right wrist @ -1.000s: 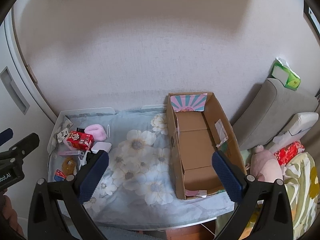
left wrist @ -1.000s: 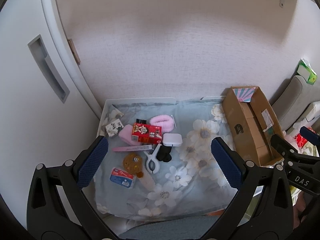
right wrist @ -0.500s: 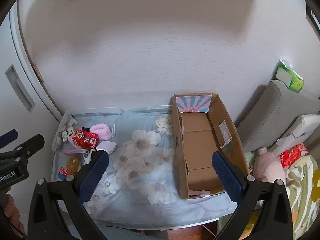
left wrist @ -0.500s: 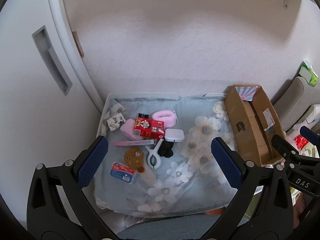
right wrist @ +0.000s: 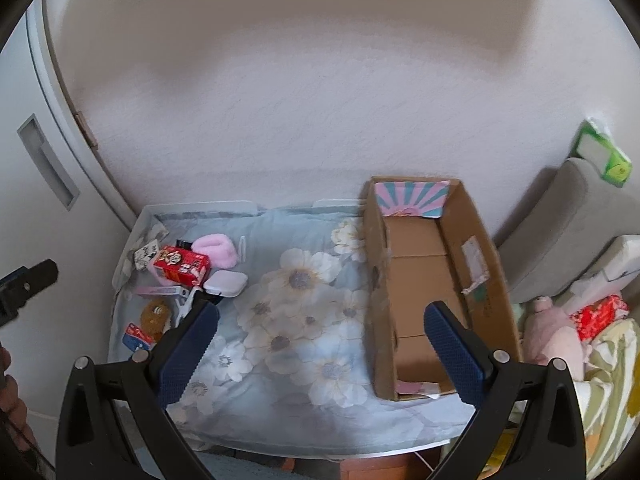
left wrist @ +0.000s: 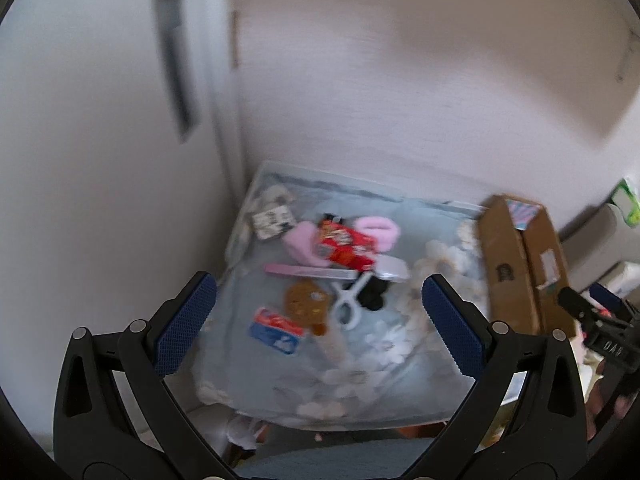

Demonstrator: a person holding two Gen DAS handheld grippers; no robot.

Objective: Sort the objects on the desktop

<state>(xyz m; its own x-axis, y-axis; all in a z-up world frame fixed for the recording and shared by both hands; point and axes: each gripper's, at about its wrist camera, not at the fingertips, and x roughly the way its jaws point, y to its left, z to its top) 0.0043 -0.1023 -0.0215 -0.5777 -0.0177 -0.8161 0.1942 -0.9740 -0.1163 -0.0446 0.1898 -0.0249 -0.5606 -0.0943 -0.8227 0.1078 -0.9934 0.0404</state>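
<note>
While both grippers hovered above the floral-clothed table [right wrist: 304, 320], the left gripper [left wrist: 320, 332] and right gripper [right wrist: 320, 352] stood spread and empty; the red snack box [right wrist: 182, 266] lay among clutter at the table's left, well apart from the cardboard box [right wrist: 424, 280].

Only legible text: "DAS", seen upside down on right gripper [left wrist: 612, 346] body at right edge of left wrist view. Print on red box [right wrist: 182, 266], blue card [right wrist: 135, 337] and carton [right wrist: 424, 280] labels too blurred or small to read.
</note>
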